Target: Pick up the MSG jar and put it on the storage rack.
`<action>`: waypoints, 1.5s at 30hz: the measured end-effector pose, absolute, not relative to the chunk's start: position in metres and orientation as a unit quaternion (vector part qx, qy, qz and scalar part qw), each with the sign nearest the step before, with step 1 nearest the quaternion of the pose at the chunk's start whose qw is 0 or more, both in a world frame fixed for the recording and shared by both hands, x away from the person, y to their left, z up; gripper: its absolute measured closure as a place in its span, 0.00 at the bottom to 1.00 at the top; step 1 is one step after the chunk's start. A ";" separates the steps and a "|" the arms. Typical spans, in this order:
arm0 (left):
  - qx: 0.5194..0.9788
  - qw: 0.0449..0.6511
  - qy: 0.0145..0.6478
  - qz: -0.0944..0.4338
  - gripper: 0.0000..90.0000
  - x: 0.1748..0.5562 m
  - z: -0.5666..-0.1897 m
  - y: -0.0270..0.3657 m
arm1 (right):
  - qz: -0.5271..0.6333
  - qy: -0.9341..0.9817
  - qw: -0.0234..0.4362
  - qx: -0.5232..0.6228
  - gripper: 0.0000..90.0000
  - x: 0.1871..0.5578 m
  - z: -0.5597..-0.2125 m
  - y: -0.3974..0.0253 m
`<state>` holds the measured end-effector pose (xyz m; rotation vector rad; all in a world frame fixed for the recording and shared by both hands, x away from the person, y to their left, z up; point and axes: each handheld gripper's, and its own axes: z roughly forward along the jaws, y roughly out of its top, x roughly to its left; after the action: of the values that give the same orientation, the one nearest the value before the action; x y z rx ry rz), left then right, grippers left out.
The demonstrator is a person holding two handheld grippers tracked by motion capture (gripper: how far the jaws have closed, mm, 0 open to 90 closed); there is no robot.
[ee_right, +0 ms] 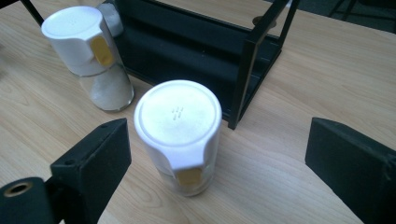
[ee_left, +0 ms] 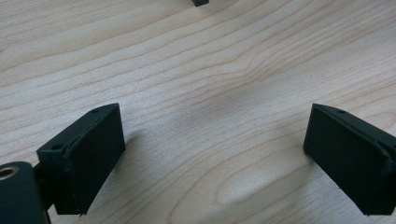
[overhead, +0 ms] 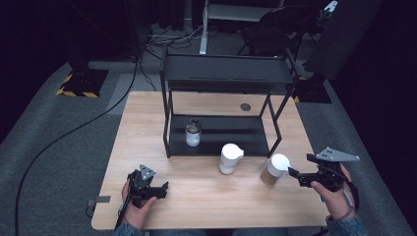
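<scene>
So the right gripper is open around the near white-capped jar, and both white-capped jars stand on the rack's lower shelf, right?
Not quite. The right gripper is open around the near white-capped jar, but both that jar and the second white-capped jar stand on the wooden table in front of the black rack, as the high view shows. Only a small glass jar stands on the lower shelf.

the left gripper [ee_left: 215, 149] hangs low over the wooden table [ee_left: 210, 70], its two black jaws set wide apart with bare wood between them. the left jaw rises from the lower left corner, the right one from the lower right edge, both tilted outward. each casts a soft shadow on the pale grain close beneath it. at the top edge, a small dark object [ee_left: 201, 2] just pokes in; what it is cannot be told.
</scene>
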<state>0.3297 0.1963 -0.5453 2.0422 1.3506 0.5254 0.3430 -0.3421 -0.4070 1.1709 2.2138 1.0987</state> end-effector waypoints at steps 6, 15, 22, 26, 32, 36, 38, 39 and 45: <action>0.774 0.314 0.513 0.199 0.06 0.330 -0.545 0.196 | 0.394 0.797 0.199 0.413 0.08 0.347 -0.404 -0.331; 0.774 0.314 0.513 0.199 0.06 0.330 -0.545 0.196 | 0.393 0.803 0.196 0.404 0.08 0.351 -0.400 -0.316; 0.774 0.314 0.513 0.199 0.06 0.330 -0.545 0.196 | 0.393 0.806 0.194 0.399 0.08 0.353 -0.398 -0.306; 0.774 0.314 0.513 0.199 0.06 0.330 -0.545 0.196 | 0.389 0.809 0.194 0.395 0.08 0.354 -0.396 -0.299; 0.774 0.314 0.513 0.199 0.06 0.330 -0.545 0.196 | 0.390 0.812 0.195 0.389 0.08 0.356 -0.393 -0.290; 0.774 0.314 0.513 0.199 0.06 0.330 -0.545 0.196 | 0.390 0.813 0.195 0.386 0.08 0.357 -0.392 -0.284; 0.774 0.314 0.513 0.199 0.06 0.330 -0.545 0.196 | 0.390 0.813 0.194 0.385 0.08 0.358 -0.392 -0.281; 0.774 0.314 0.513 0.199 0.06 0.330 -0.545 0.196 | 0.391 0.814 0.194 0.384 0.08 0.358 -0.392 -0.280; 0.774 0.314 0.513 0.199 0.06 0.330 -0.545 0.196 | 0.393 0.816 0.194 0.379 0.08 0.360 -0.389 -0.271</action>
<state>0.3298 0.1962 -0.5454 2.0393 1.3517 0.5246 0.3597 -0.2706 -0.3894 1.0618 2.2876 1.1014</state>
